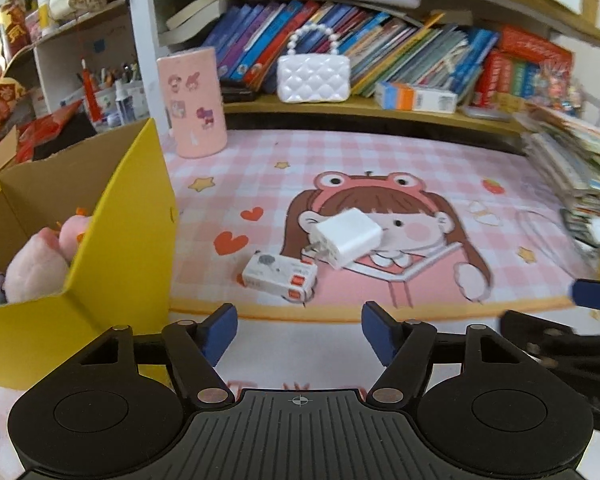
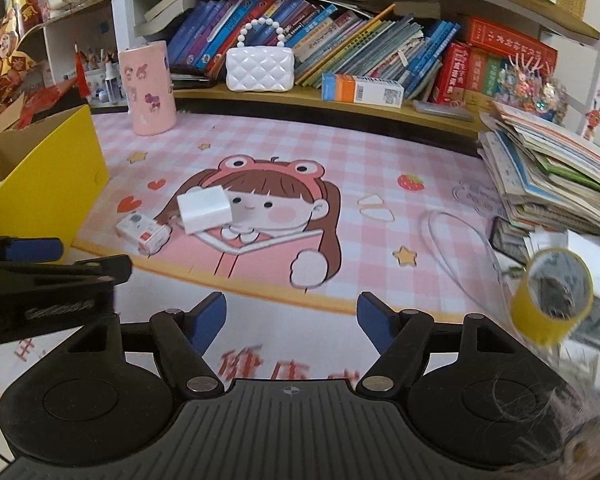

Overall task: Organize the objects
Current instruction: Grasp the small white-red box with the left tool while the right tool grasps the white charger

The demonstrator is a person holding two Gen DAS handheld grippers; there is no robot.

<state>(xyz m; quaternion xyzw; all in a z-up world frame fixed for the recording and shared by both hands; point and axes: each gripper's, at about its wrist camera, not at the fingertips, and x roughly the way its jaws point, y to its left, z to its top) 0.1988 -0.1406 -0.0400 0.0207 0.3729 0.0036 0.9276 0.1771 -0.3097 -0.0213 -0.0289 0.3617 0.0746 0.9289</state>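
A white charger plug (image 1: pixel 346 238) lies on the pink cartoon mat (image 1: pixel 380 152), and a small white box with red labels (image 1: pixel 278 276) lies just left of it. Both also show in the right wrist view, the charger plug (image 2: pixel 204 209) and the small box (image 2: pixel 142 233). A yellow cardboard box (image 1: pixel 112 240) at the left holds a pink plush toy (image 1: pixel 36 264). My left gripper (image 1: pixel 298 332) is open and empty, short of the small box. My right gripper (image 2: pixel 292 320) is open and empty near the mat's front edge. The left gripper shows at the left of the right wrist view (image 2: pixel 32 250).
A pink cylinder container (image 1: pixel 194 102) stands at the back left. A white quilted purse (image 1: pixel 313 76) and rows of books sit on the shelf behind. A stack of books (image 2: pixel 548 172) lies at the right. A yellow tape roll (image 2: pixel 552 294) and a clear hoop (image 2: pixel 460 256) lie at the right front.
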